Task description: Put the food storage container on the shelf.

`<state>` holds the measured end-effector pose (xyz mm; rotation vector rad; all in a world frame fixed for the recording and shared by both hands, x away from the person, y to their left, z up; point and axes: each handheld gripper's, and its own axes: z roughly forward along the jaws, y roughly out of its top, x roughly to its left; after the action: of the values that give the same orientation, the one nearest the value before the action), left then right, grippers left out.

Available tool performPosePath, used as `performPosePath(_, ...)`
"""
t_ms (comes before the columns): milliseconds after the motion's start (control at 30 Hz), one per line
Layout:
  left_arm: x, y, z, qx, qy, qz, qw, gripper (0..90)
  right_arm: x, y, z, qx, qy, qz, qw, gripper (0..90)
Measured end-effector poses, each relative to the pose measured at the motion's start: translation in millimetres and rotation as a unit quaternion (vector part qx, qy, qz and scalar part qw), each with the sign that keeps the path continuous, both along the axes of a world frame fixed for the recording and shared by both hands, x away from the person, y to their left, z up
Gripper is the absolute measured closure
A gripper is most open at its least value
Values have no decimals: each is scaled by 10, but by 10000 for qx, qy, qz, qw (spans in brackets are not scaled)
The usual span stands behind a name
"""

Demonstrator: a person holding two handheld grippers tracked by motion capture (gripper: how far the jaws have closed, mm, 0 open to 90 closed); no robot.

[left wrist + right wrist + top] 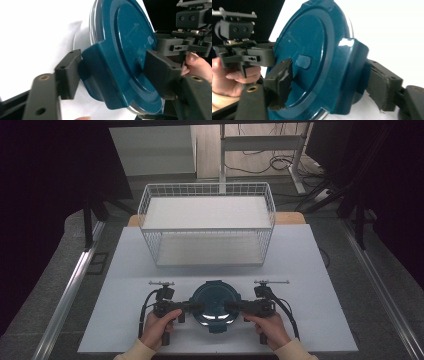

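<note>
High view: a white table top [310, 270] is seen from above, set on a wooden board whose pale edge shows behind it at the far corners. A white wire basket [207, 222] with two shelf levels is placed at the far middle of the table. Grey floor is seen on both sides, with metal rails running along it, and dark curtains close off the left and right of the room. Behind the basket a white desk frame and loose cables are visible on a lighter floor. Near the front edge, a round dark-teal lid [216, 306] is lying on the table between the two hands. The left gripper [192, 306] is brought in from the left and the right gripper [234, 307] from the right, each at a side tab of the lid. In the left gripper view the jaws are clamped on the left tab, one pad below it and one on top. In the right gripper view the jaws are set around the opposite tab, both pads touching it.
</note>
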<state>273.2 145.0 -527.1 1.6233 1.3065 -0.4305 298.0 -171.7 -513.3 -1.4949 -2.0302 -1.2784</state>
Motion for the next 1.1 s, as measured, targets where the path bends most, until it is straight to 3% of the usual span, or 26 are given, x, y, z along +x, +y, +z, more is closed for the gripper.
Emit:
performPosePath(167, -27, 10, 21, -22, 19, 62, 10000, 346, -22, -36, 13, 113, 15, -91, 9999, 329)
performPosePath(467, -108, 13, 86, 8, -58, 169, 9998, 376, -104, -62, 68, 209, -185, -172, 9995, 381)
performPosePath(833, -142, 44, 125, -28, -99, 240, 9997, 396, -162, -49, 113, 172, -416, -145, 9989, 401)
performPosePath(1100, -168, 70, 202, 74, -339, 271, 9990, 405, -198, -20, 147, 135, -581, -50, 9982, 406)
